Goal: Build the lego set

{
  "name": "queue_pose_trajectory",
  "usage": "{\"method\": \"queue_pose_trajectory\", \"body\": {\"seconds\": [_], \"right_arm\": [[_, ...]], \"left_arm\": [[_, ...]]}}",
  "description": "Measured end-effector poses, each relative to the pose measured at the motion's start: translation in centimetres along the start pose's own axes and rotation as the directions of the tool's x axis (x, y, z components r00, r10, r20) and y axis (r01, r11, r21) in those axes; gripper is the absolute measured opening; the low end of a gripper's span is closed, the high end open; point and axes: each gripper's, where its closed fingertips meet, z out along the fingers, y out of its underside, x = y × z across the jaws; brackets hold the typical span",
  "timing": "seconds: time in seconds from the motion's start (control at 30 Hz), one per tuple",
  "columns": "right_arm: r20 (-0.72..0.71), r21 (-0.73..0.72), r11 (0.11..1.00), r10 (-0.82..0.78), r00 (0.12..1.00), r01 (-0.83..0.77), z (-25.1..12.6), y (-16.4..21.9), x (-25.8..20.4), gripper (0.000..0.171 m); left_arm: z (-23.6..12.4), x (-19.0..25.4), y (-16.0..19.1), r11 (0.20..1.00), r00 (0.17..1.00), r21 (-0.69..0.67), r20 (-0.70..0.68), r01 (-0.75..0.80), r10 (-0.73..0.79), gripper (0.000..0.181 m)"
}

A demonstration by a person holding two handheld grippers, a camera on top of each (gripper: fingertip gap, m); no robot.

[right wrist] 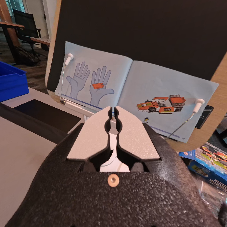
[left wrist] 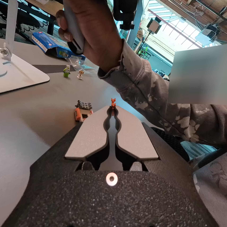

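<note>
My left gripper (left wrist: 113, 108) is shut on a small orange clip piece (left wrist: 113, 102) that sticks up from between its tips. It is held above the grey table. The partly built orange, white and grey lego car (left wrist: 83, 111) lies on the table just left of the fingertips. My right gripper (right wrist: 113, 108) is shut with nothing seen in it. It points at the open instruction booklet (right wrist: 129, 92) on its stand. In the left wrist view a hand (left wrist: 93, 31) holds the right gripper's grey handle high above the table.
A lime minifigure (left wrist: 66, 71) and a small trophy (left wrist: 80, 74) stand farther back. Behind them are a plastic bag (left wrist: 83, 65) and the blue lego box (left wrist: 51, 45). The stand's white base (left wrist: 18, 73) is at the left. A blue bin (right wrist: 11, 79) is left of the booklet. Across from one pair of fingers to the other is roughly 25 cm. About 25 cm separates my right fingertips from the lime minifigure (left wrist: 66, 71).
</note>
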Motion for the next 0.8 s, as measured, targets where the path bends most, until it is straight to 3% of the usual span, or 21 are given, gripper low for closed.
{"method": "queue_pose_trajectory", "body": {"seconds": [0.5, 0.8], "right_arm": [[-0.113, 0.022, 0.998, 0.056, 0.992, -0.054, -1.0, -1.0, 6.8, 0.003], [-0.133, 0.024, 0.998, 0.061, 0.989, -0.058, -1.5, -0.9, 8.2, 0.004]], "left_arm": [[0.3, 0.1, 0.4, 1.000, 1.000, -0.015, -0.008, -0.002, 0.002, 0.003], [0.4, 0.3, 0.6, 1.000, 1.000, -0.030, -0.014, -0.007, 0.007, 0.003]]}}
